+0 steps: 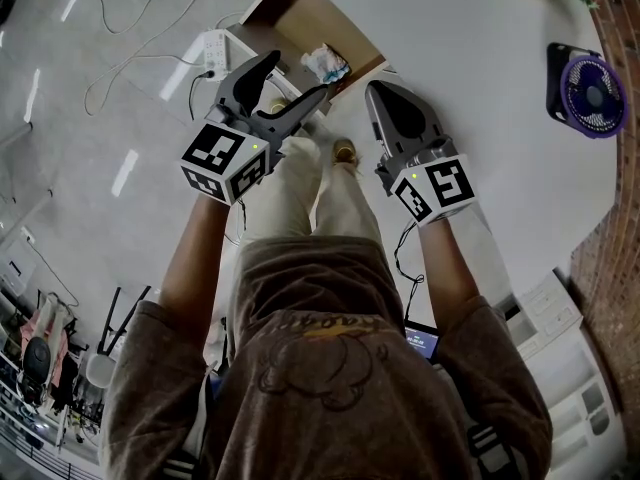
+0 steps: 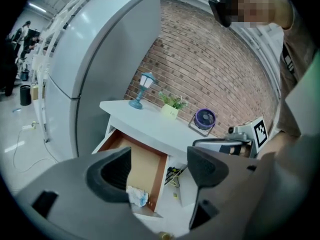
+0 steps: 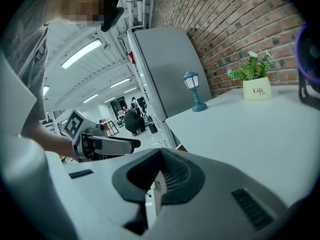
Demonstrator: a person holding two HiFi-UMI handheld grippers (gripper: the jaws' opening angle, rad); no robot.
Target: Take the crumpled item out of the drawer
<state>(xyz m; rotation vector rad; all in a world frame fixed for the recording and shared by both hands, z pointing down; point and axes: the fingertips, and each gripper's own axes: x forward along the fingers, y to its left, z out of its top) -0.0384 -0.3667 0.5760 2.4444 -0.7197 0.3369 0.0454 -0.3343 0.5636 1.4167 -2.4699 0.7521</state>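
Observation:
The crumpled white-and-blue item [image 1: 325, 63] lies at the front corner of the open wooden drawer [image 1: 290, 18] under the white table [image 1: 470, 58]. In the left gripper view the crumpled item [image 2: 137, 196] shows low between the jaws, inside the drawer [image 2: 145, 164]. My left gripper [image 1: 293, 86] hovers just in front of the drawer, open, with nothing between its pads; it is apart from the item. My right gripper [image 1: 385, 96] hangs over the table's front edge beside the drawer, shut and empty. The right gripper view shows its jaws [image 3: 160, 169] meeting at the tips.
A purple fan [image 1: 590, 93] stands at the table's right. A small lamp [image 2: 142, 89] and a potted plant [image 2: 171, 106] stand at the back by the brick wall. A grey fridge [image 2: 100, 59] stands left of the table. A power strip [image 1: 212, 53] and cables lie on the floor.

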